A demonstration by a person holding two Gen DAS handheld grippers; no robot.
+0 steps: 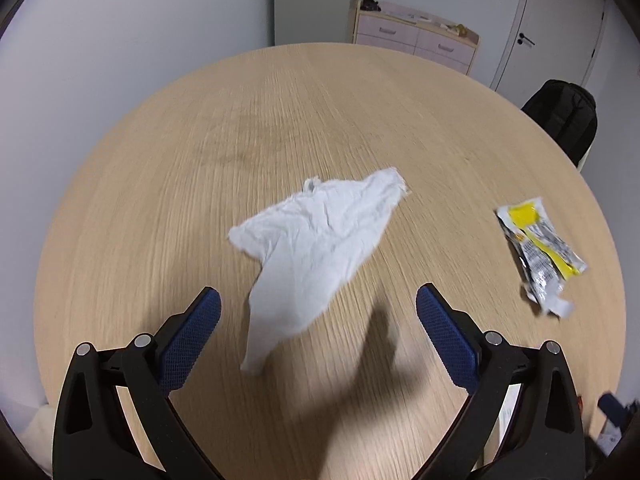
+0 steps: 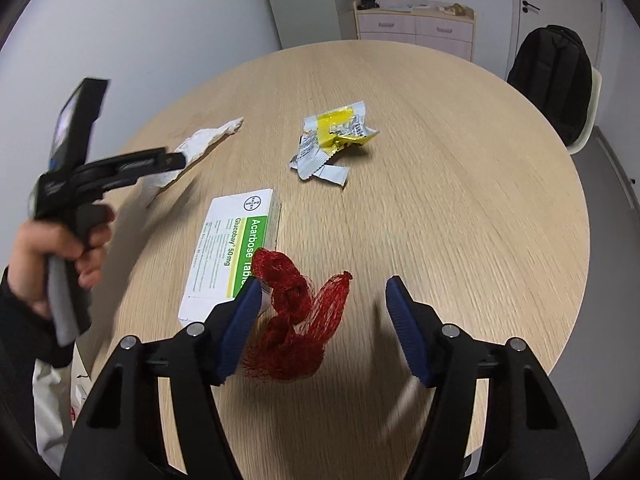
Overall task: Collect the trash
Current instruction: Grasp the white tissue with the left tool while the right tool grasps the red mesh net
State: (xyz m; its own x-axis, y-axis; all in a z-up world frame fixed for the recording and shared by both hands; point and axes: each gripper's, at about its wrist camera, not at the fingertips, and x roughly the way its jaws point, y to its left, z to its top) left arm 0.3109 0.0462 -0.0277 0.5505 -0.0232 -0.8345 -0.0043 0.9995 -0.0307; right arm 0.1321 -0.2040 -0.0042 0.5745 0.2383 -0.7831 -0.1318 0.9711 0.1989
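A crumpled white tissue (image 1: 320,240) lies on the round wooden table (image 1: 280,112). Its lower tip reaches in between the blue pads of my left gripper (image 1: 318,290), which is open and hovers over it. In the right wrist view a bunched red mesh net (image 2: 300,312) lies between the fingers of my right gripper (image 2: 324,282), which is open. The net sits against the left pad (image 2: 240,328), well apart from the right one. Beside the net lies a white and green medicine box (image 2: 232,252). A yellow and silver wrapper (image 2: 334,140) (image 1: 540,248) lies farther off.
A person's hand (image 2: 52,256) holds the left gripper (image 2: 176,159) above the tissue (image 2: 200,144) at the table's left side. Behind the table are a chair with a black backpack (image 2: 552,76), a pink drawer cabinet (image 2: 416,28) and a door (image 1: 560,32).
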